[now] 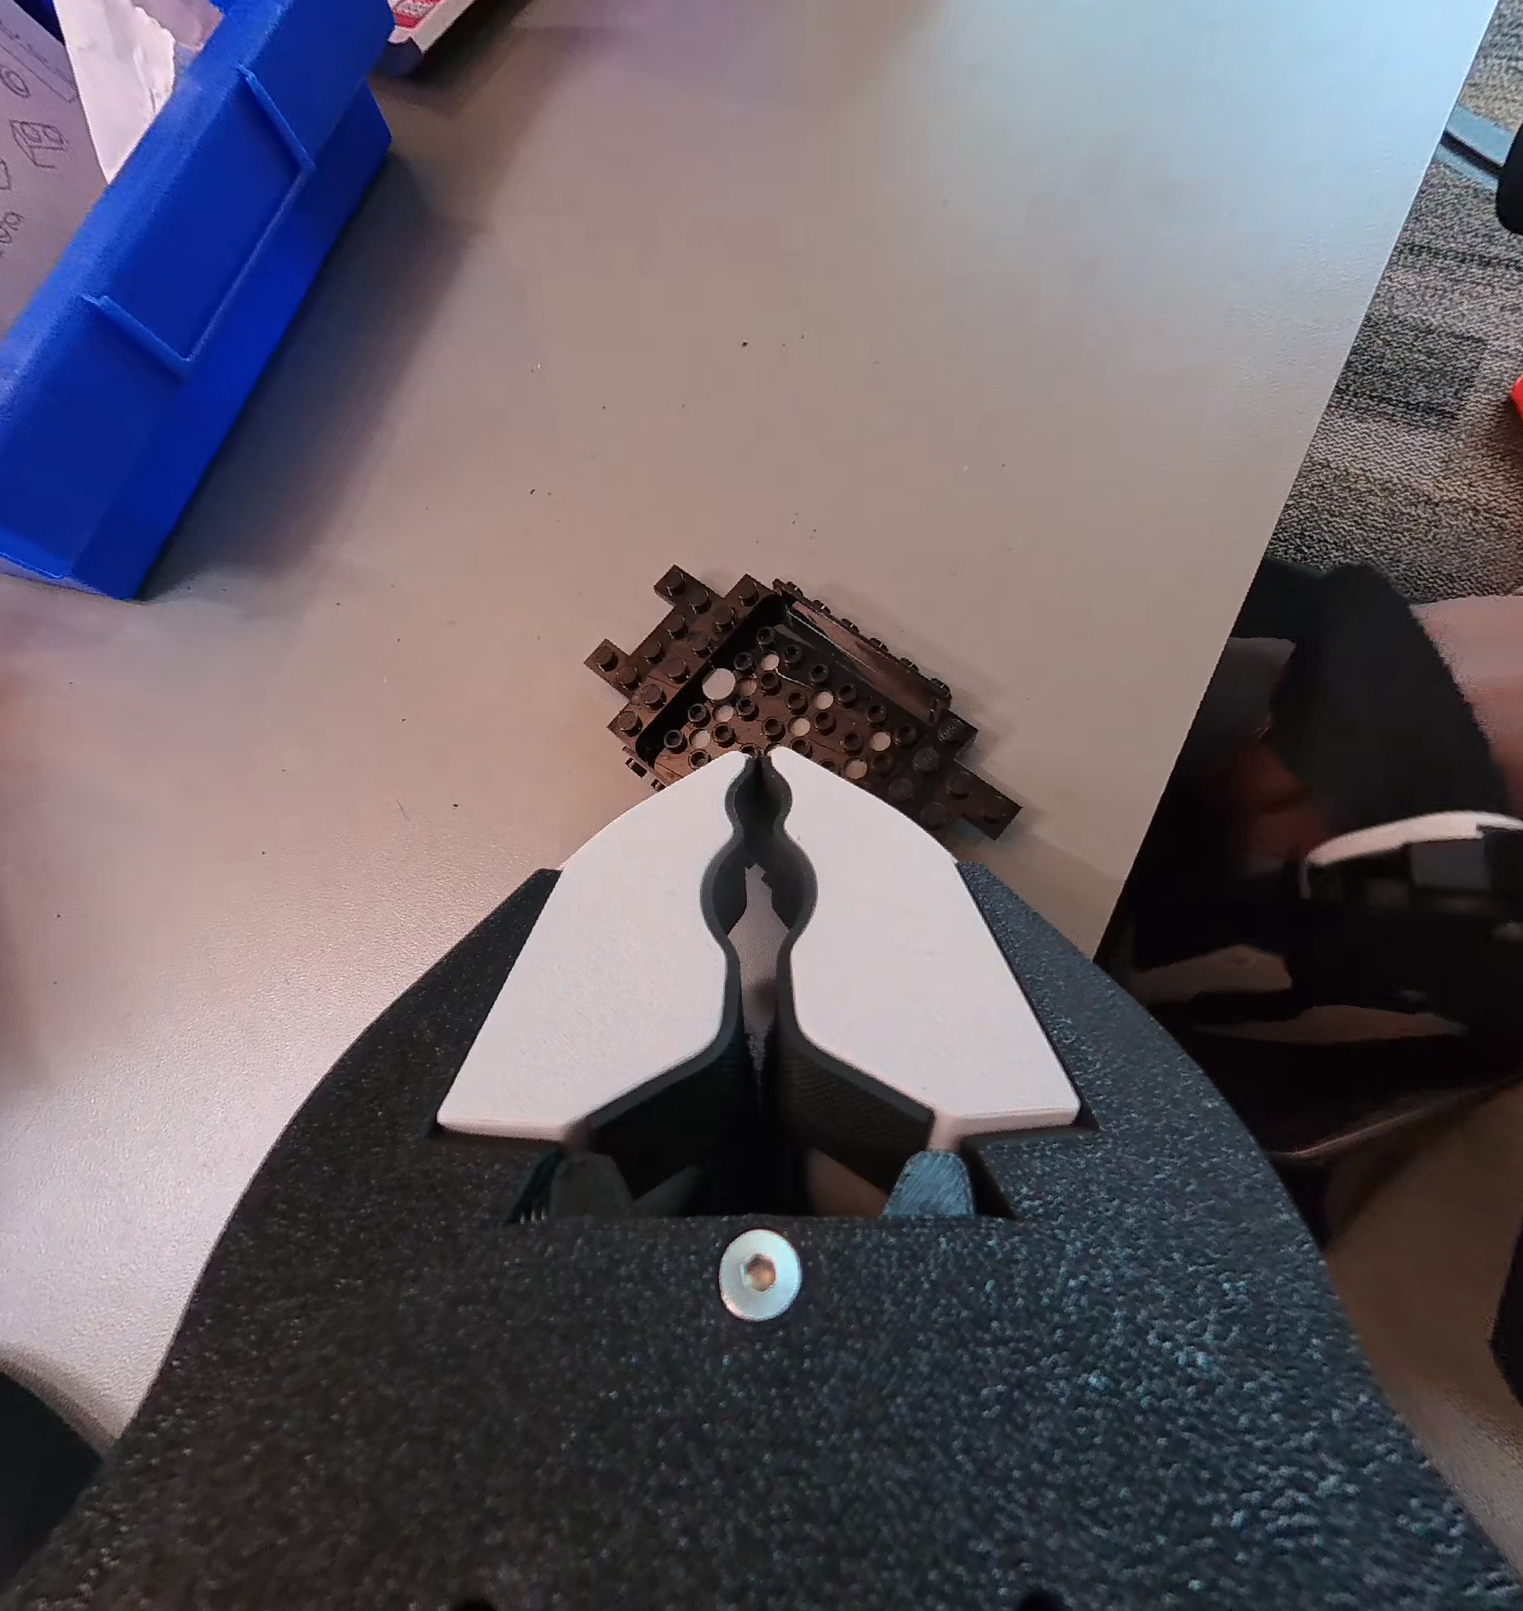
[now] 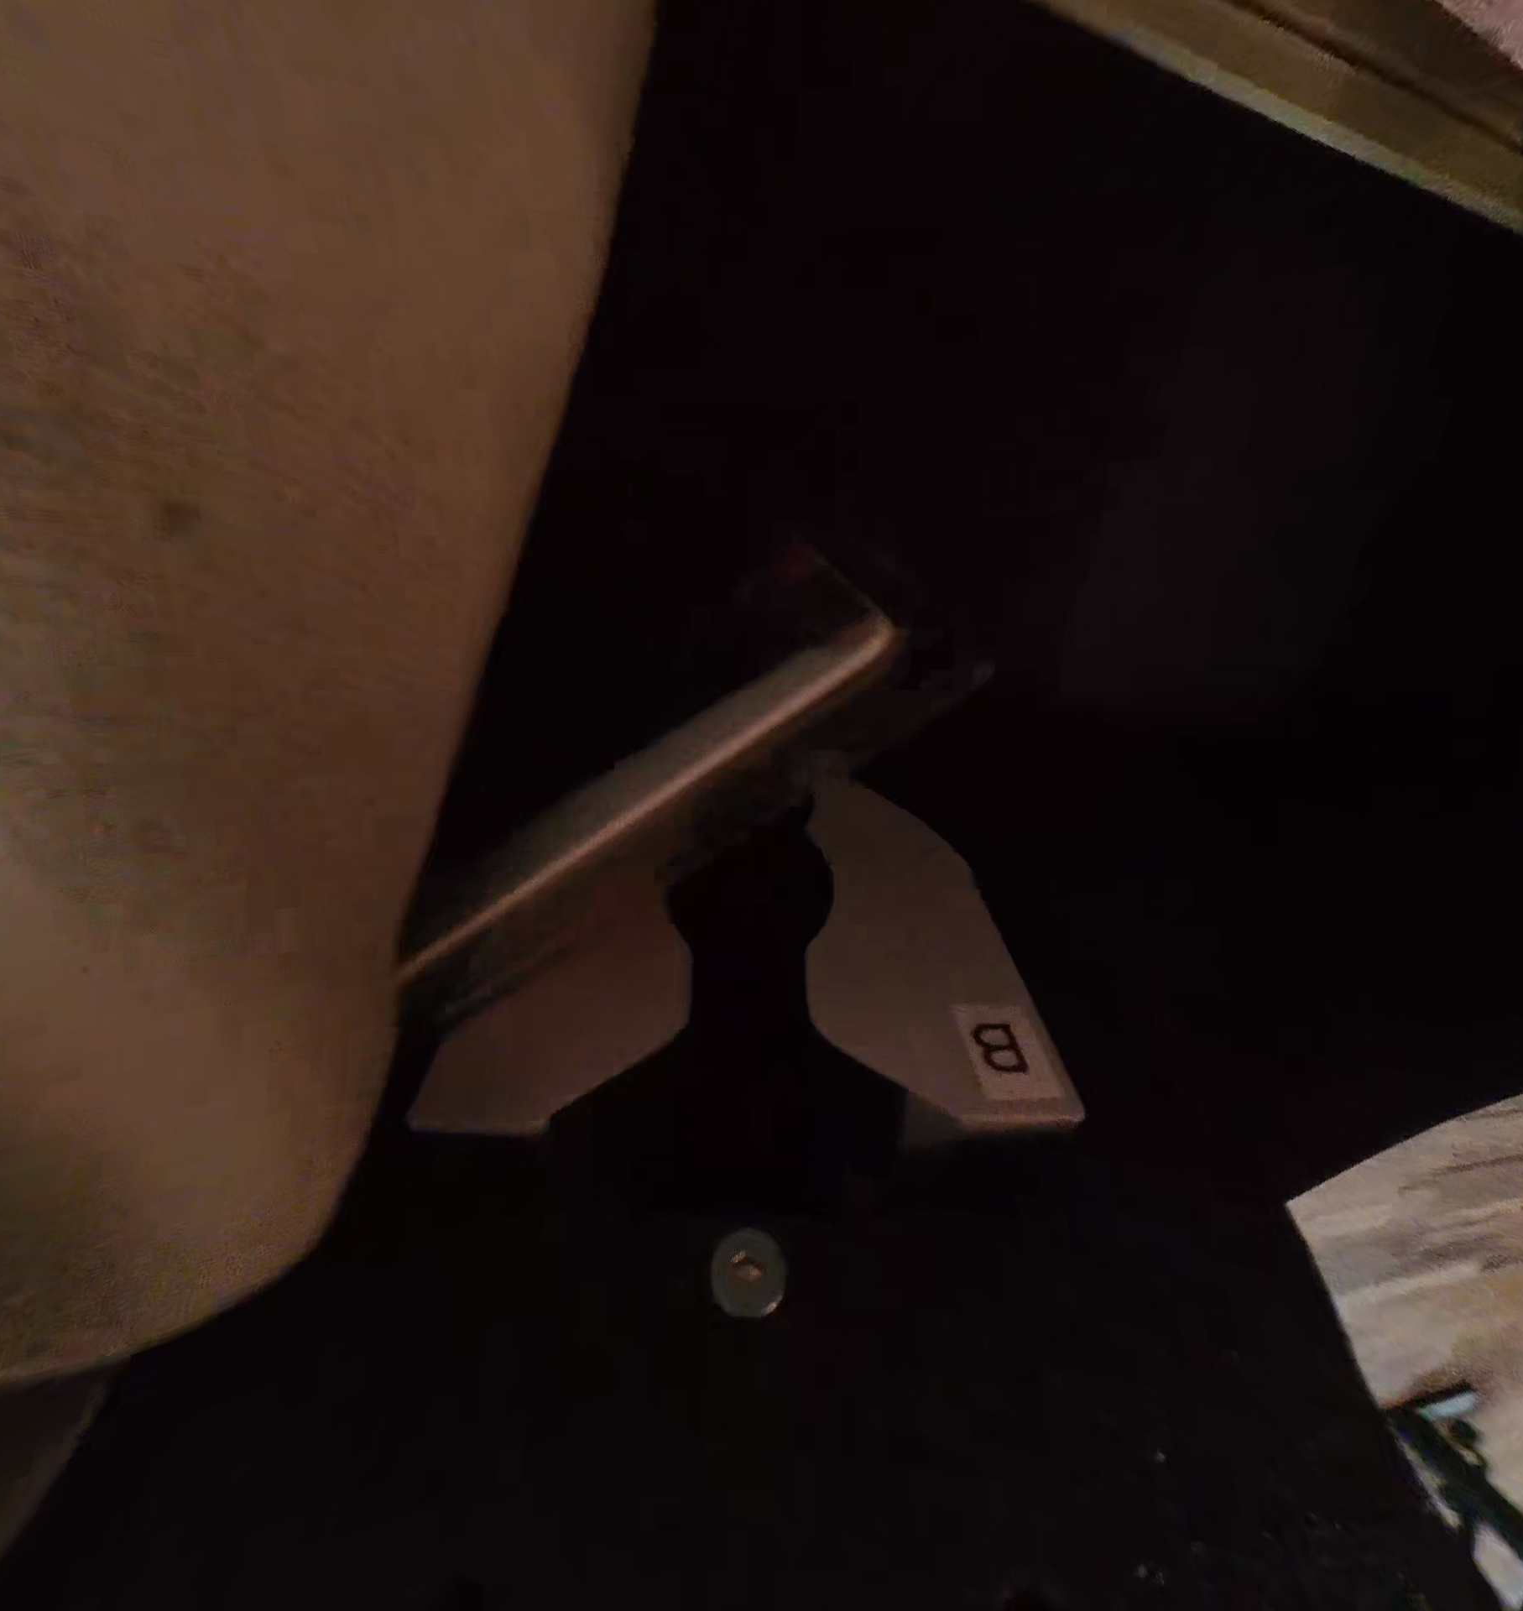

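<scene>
Here, left tool pressed together over black studded plate; blue bin near; right tool state unclear, dark

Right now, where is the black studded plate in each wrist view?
Left wrist view: the black studded plate lies on the grey table, just beyond the left gripper, near the table's right edge.
Right wrist view: not in it; the picture is dark, below the table.
Shared landmark: the table edge, probably.
</scene>
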